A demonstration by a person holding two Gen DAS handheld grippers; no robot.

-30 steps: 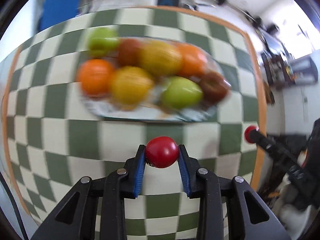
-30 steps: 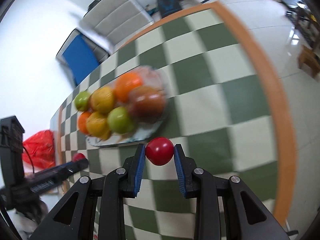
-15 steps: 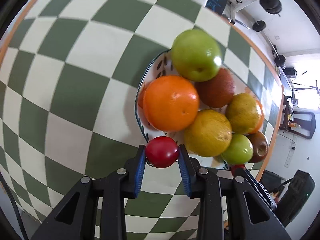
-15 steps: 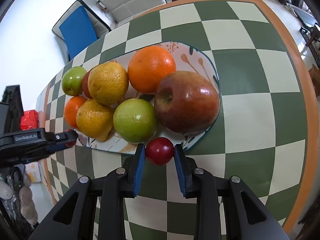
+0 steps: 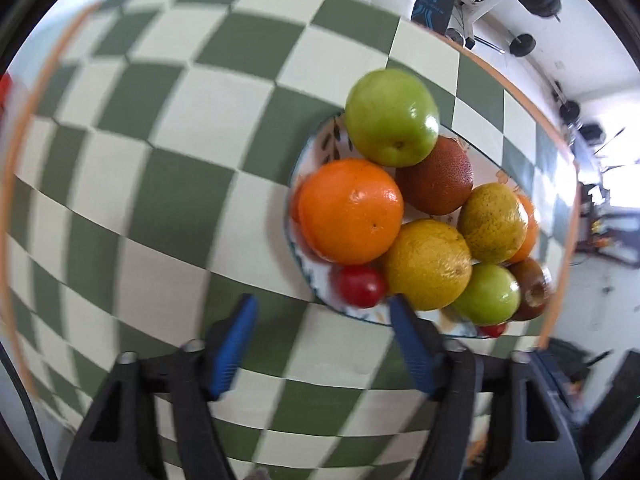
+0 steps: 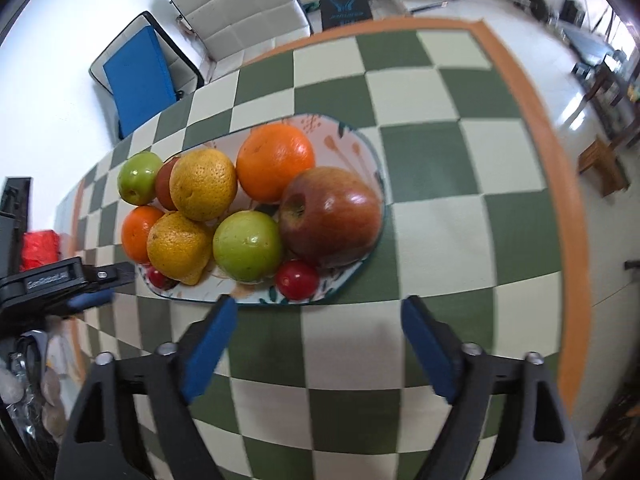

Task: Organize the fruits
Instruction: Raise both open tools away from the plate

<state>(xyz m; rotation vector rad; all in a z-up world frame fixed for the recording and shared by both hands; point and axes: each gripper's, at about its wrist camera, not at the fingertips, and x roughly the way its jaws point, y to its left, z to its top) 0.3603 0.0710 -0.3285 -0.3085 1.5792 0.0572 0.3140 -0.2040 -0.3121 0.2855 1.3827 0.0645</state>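
Crowding plate (image 6: 362, 148): two cherry tomatoes (image 6: 297, 279)

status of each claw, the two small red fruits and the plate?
left claw: open, empty
right claw: open, empty
small red fruit at left claw: released, on plate edge
small red fruit at right claw: released, on plate
plate: loaded with fruit
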